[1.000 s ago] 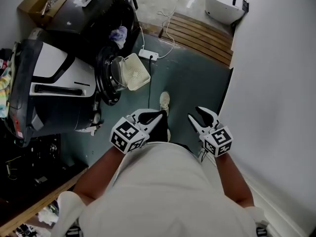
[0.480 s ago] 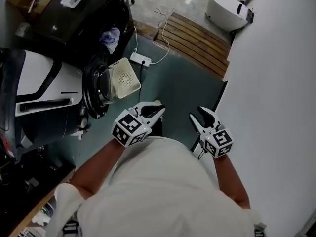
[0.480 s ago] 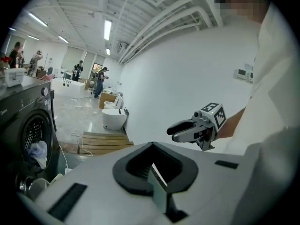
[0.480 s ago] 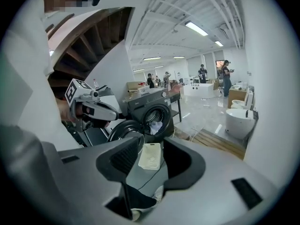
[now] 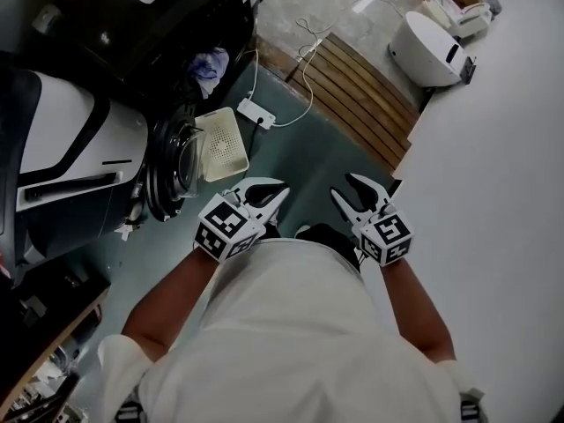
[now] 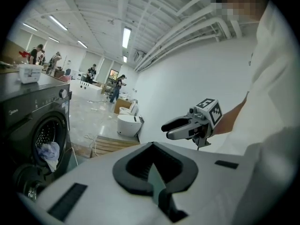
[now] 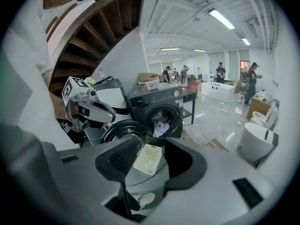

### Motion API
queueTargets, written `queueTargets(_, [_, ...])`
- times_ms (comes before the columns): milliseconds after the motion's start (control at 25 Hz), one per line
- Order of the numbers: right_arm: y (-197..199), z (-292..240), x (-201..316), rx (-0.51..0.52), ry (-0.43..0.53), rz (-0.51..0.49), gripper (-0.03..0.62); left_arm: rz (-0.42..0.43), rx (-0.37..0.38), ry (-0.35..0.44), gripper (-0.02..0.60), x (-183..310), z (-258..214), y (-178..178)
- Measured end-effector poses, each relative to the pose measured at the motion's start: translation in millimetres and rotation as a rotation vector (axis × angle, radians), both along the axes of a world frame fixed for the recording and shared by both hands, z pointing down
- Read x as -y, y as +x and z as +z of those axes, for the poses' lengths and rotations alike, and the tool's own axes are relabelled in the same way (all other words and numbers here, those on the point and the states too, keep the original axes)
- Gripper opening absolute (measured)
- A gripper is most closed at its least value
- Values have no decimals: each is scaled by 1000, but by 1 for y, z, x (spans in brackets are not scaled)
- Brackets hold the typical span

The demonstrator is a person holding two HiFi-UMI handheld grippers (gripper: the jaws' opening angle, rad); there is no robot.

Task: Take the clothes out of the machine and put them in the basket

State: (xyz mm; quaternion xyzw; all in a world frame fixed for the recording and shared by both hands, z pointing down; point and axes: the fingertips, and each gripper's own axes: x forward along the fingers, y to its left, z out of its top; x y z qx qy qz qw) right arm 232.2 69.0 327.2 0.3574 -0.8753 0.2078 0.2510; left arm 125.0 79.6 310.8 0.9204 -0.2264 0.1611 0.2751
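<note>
The dark washing machine stands at the upper left, its round door swung open. A pale bundle of clothes lies in the drum mouth and also shows as clothes in the right gripper view. A cream perforated basket sits on the floor beside the door. My left gripper hangs in front of my body, tips together, holding nothing. My right gripper hangs beside it with its jaws a little apart and nothing between them. Both are well short of the machine.
A white and black appliance stands left of the machine. A white power strip with a cable lies on the green floor. Behind it are a slatted wooden platform and a white tub. A white wall runs along the right.
Both grippers have travelled across the floor with my body, and the view has swung toward the wooden platform. Their jaws look the same as before. Basket and clothes have not moved.
</note>
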Motion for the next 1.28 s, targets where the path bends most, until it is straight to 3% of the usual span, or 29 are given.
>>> queueTargets(480, [-57, 31, 138, 4, -34, -334, 167, -314, 39, -22, -2, 100, 22, -47])
queueTargets(720, [-79, 71, 238, -11, -75, -574, 167, -539, 63, -71, -2, 171, 41, -49])
queueTargets(960, [-99, 107, 326, -54, -119, -810, 167, -737, 17, -134, -2, 243, 46, -29])
queueTargets(1120, [-118, 145, 363, -92, -143, -961, 181, -858, -3, -162, -2, 280, 59, -26])
queueTargets(1280, [-145, 191, 381, -111, -183, -1052, 224, -974, -3, -172, -2, 300, 77, -38])
